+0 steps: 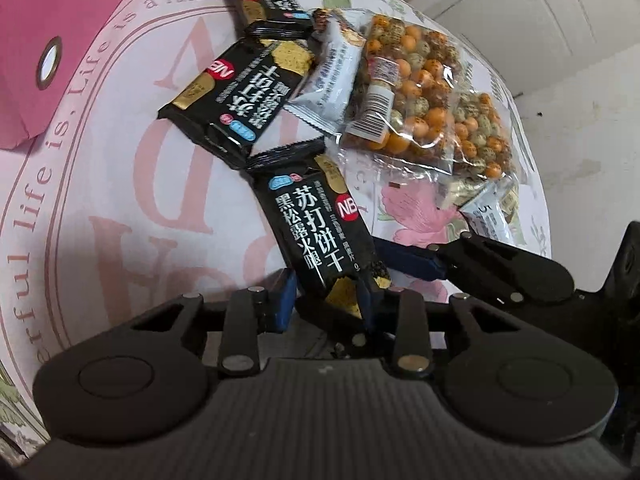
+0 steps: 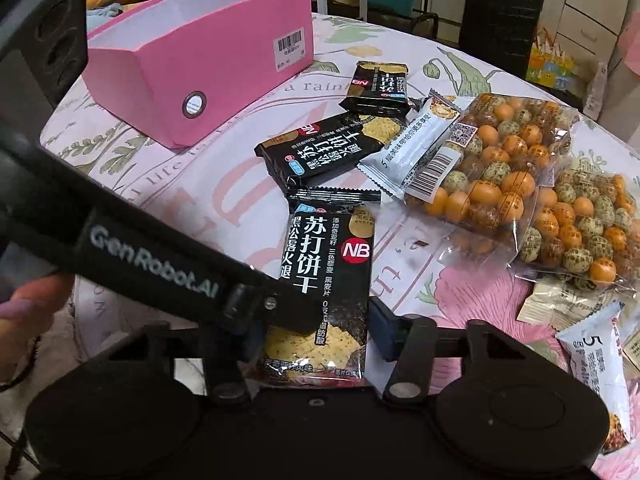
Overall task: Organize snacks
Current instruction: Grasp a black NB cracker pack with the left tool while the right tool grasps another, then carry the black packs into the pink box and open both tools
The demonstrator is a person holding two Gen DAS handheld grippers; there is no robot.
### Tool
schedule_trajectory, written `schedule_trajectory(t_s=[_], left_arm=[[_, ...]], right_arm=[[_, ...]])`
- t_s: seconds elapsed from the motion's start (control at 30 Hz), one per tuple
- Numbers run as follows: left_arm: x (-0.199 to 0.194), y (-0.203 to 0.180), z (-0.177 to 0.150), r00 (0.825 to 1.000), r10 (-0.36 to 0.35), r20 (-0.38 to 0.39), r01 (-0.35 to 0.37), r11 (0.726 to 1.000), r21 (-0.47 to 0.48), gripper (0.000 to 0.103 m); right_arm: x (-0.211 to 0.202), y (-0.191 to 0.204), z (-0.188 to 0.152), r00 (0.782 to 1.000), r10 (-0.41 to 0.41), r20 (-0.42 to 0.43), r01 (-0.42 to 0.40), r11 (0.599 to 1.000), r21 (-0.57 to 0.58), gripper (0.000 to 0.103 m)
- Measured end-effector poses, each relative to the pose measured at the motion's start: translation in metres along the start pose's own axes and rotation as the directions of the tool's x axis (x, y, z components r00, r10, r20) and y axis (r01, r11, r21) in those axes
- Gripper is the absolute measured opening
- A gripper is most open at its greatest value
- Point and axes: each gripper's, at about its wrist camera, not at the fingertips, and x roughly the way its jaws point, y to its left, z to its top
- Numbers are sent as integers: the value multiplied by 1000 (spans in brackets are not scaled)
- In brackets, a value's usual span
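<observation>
Left tongs (image 1: pixel 326 300) clamp the near end of a black cracker packet (image 2: pixel 328 276) lying on the bench (image 2: pixel 120 184); right tongs (image 2: pixel 316 340) straddle it, half-open. Beyond the packet lie two more, peanut bags (image 2: pixel 492 172), then the pink box (image 2: pixel 208 64).

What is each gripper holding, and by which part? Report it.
Left gripper: shut on the black cracker packet, pinching its near end. Right gripper: straddles the same packet; whether its pads press cannot be told.
</observation>
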Motion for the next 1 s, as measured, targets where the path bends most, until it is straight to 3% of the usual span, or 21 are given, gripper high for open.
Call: schedule_trajectory(t_s=[0.2,0.63,0.87,1.0], left_arm=[[-1,-8,-2,999,13,-36,-11,998,61,31],[-17,-12,2,986,-1,-165,13,998,69,32],[-51,-15,12,984,-55,-169,70,994,81,34],[-81,-23,16,991,-59,-122,74,990,123,34]], right_arm=[[-2,9,0,999,-17,-32,17,1000,3,55],[-21,20,9,992,15,-124,-6,998,66,55],[-52,41,27,996,-27,-90,22,999,-50,55],[-72,57,44,997,-62,-55,54,989,-136,55]])
